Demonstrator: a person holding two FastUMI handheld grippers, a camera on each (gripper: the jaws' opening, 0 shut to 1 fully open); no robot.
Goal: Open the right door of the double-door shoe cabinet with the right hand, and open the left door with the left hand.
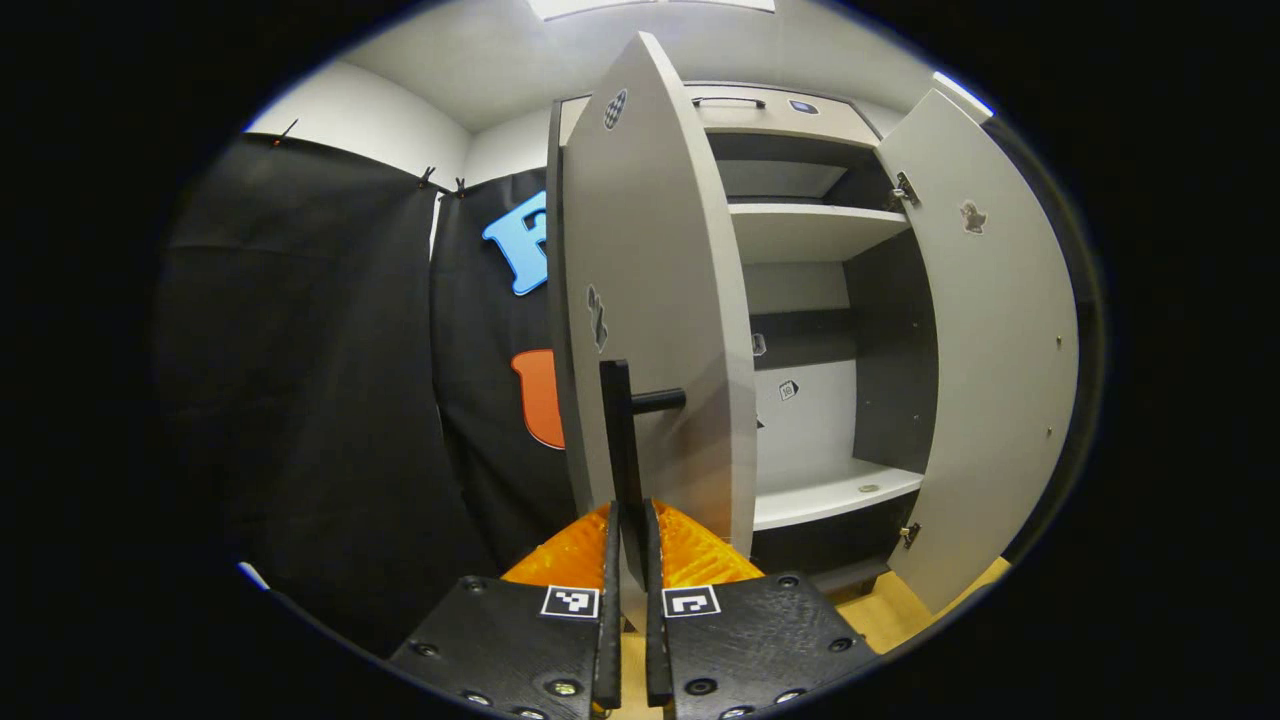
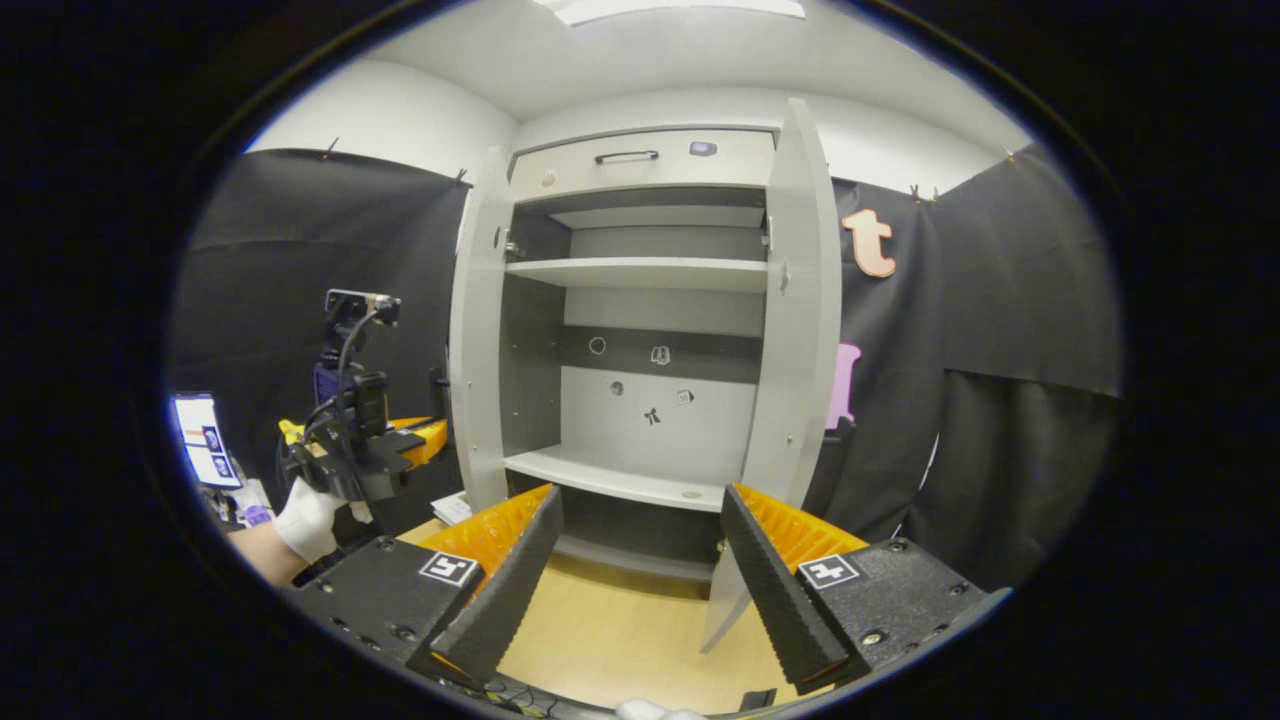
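The grey shoe cabinet (image 2: 640,270) stands with both doors swung out, its shelves bare. In the left gripper view the left door (image 1: 660,300) turns its edge toward me. Its black vertical handle (image 1: 618,420) runs down between the fingers of my left gripper (image 1: 631,515), which is shut on it. The right door (image 1: 1000,340) hangs wide at the right. In the right gripper view my right gripper (image 2: 640,500) is open, held back from the cabinet with nothing between its fingers. It faces the gap between the left door (image 2: 478,330) and the right door (image 2: 795,300). A gloved hand holds the left gripper (image 2: 350,450) by the left door.
A drawer with a dark handle (image 2: 625,156) tops the cabinet. Light wooden floor (image 2: 620,630) lies in front. Black cloth walls flank the cabinet on both sides. A small screen (image 2: 200,440) sits at the far left.
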